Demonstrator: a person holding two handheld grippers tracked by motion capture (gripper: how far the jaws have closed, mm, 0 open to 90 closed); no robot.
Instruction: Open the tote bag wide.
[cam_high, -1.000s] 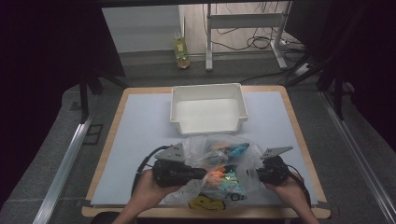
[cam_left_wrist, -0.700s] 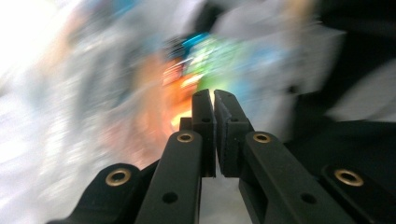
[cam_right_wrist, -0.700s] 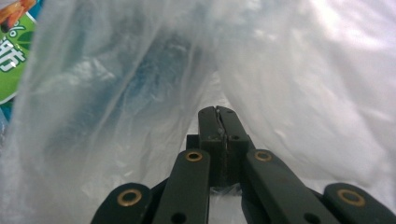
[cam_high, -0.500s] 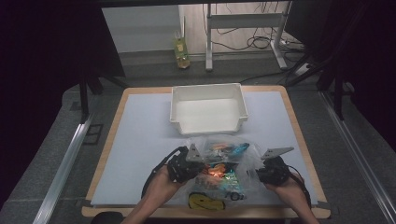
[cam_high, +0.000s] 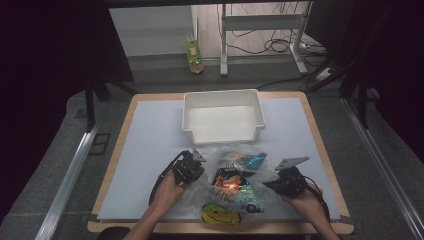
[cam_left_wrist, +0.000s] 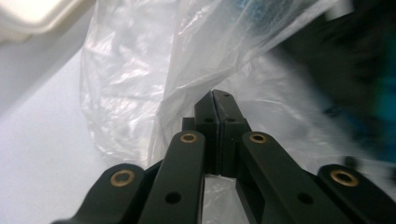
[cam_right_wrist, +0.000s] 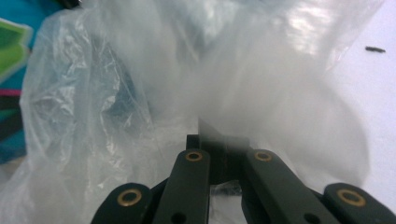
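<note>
Both hand-held grippers, left (cam_high: 196, 161) and right (cam_high: 268, 184), are clamped on the bag's (cam_high: 235, 172) opposite edges, likely to spread it for emptying.

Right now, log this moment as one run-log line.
left claw: shut on plastic bag | right claw: shut on plastic bag | bag: on table, snack packets inside | white bin: behind bag
</note>
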